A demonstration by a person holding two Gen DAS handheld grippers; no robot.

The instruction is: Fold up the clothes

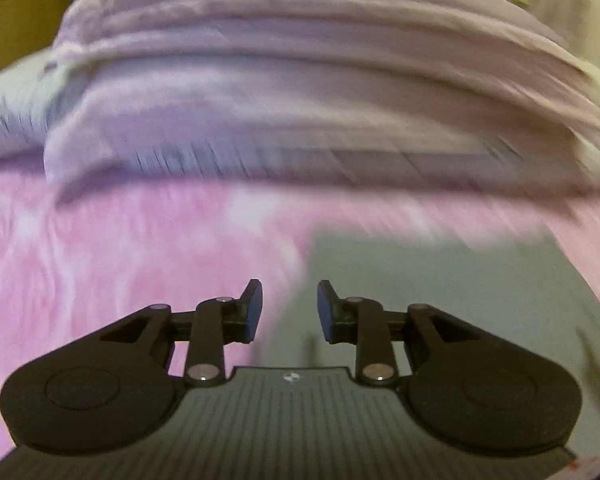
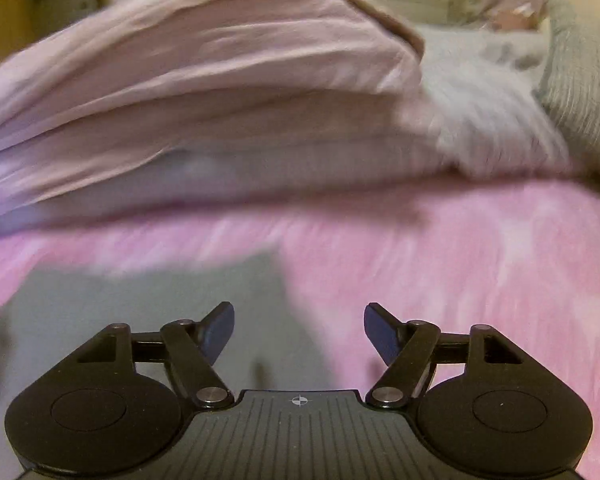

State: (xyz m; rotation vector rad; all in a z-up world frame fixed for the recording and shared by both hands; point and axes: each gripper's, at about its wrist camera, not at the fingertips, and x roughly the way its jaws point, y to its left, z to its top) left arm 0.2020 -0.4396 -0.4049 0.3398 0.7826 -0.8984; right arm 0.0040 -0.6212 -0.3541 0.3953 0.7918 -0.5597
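Observation:
A pale mauve garment [image 1: 300,92] lies folded in stacked layers on the pink mottled bedspread [image 1: 120,248]; both views are blurred. The right wrist view shows the same folded garment [image 2: 204,80] across the upper half. A flat grey-green cloth [image 1: 440,280] lies on the bedspread below the garment, also visible as the grey-green cloth [image 2: 140,308] in the right wrist view. My left gripper [image 1: 290,292] hovers over that cloth's edge, jaws a little apart with nothing between them. My right gripper [image 2: 299,314] stands wide open and empty over the cloth's other edge.
A pale grey fluffy cloth [image 2: 480,92] and a grey ribbed knit [image 2: 580,88] lie to the right of the mauve garment. More pale cloth [image 1: 12,112] sits at its left end. A yellowish wall [image 1: 12,8] and furniture stand behind the bed.

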